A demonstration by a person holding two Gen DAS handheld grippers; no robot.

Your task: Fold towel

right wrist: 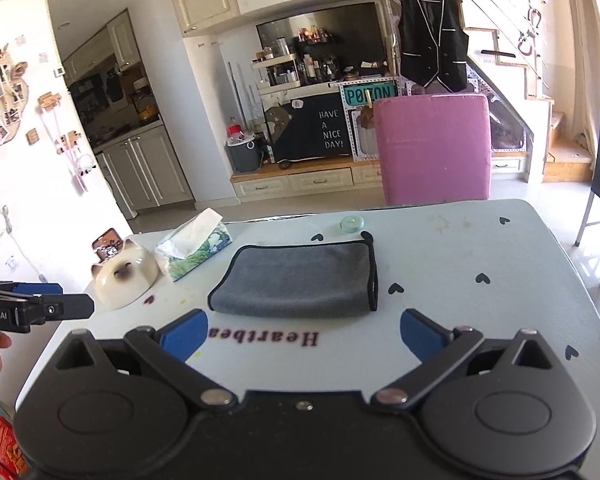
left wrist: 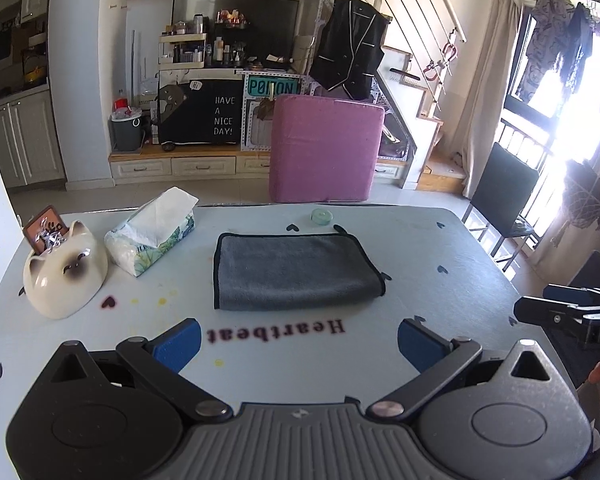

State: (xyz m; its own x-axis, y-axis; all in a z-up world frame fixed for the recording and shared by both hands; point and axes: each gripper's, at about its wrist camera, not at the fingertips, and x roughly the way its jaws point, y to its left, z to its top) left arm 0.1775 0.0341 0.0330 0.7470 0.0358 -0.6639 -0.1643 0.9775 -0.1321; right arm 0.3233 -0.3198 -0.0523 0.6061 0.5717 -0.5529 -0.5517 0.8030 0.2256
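I see the grey towel [left wrist: 292, 270] lying flat in the middle of the tabletop [left wrist: 440, 260], already doubled over into a wide rectangle whose long axis runs left to right across my view; its black-trimmed open edges meet at the right end [right wrist: 373, 272], where a small hanging loop pokes out at the far corner, and the rounded fold sits on the left. My left tool [left wrist: 299, 344] hovers above the near edge of the tabletop with its blue pads spread wide and nothing between them, and my right tool [right wrist: 303, 336] is released the same way, both just short of the towel and not touching it. The tabletop is pale blue-white, scattered with small black hearts and printed with the word "Heartbeat" between me and the towel. To the left of the towel stand a tissue pack [left wrist: 150, 236] and a cat-shaped ceramic holder [left wrist: 64, 272], and beyond its far edge rests a small green round tin [left wrist: 322, 216]. Behind the tabletop a pink chair back [left wrist: 326, 148] faces me, with cream cabinets, a black vest [left wrist: 350, 52] hanging by the stairs, and a bright window on the right.
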